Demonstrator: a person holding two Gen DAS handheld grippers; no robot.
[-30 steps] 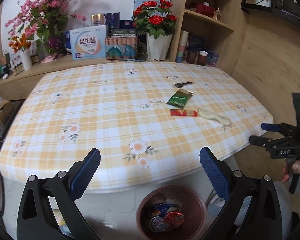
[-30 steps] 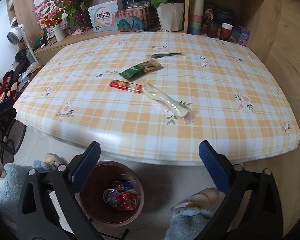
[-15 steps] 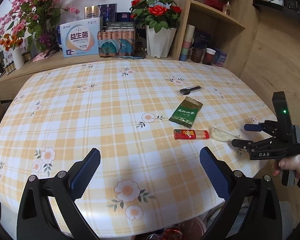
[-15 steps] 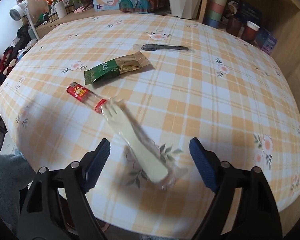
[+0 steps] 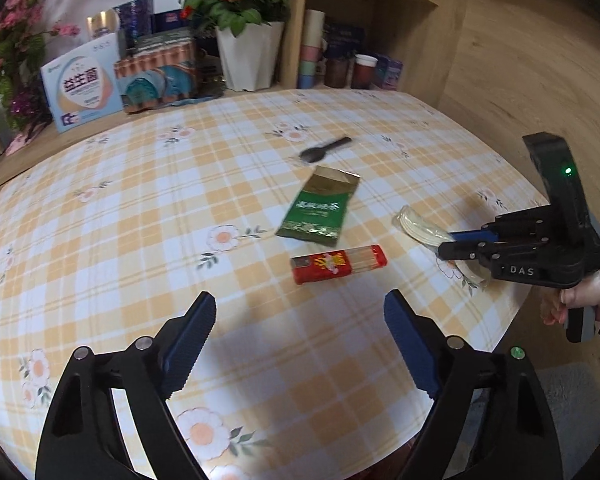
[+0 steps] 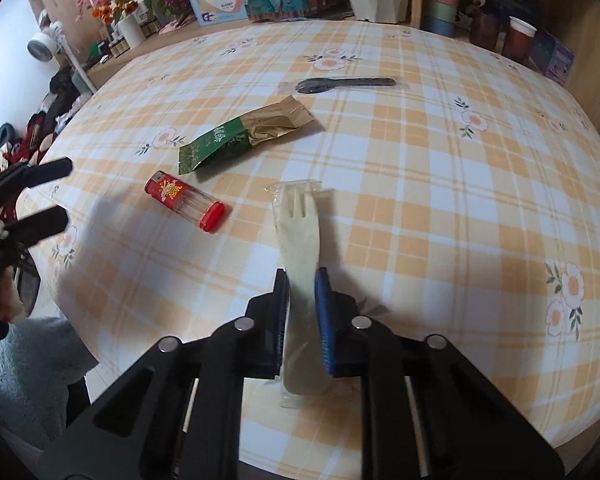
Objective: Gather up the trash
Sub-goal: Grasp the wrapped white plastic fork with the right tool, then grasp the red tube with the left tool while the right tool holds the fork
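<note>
My right gripper [image 6: 302, 300] has just closed its jaws on the wrapped plastic fork [image 6: 298, 236] near the table's near edge, so I judge the first pickup is under way. Next I must lift it clear without the slippery wrapper sliding out. My left gripper [image 5: 298, 330], whose jaws have just been narrowing, is wide apart and holds nothing, just short of the red-capped toothpick tube [image 5: 338, 263]. Beyond lie the green tea packet [image 5: 318, 212] and the wrapped black spoon [image 5: 326, 148].

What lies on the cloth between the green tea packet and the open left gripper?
The red-capped toothpick tube lies between the green tea packet and the left gripper, shown in the left wrist view; otherwise bare tablecloth.
</note>
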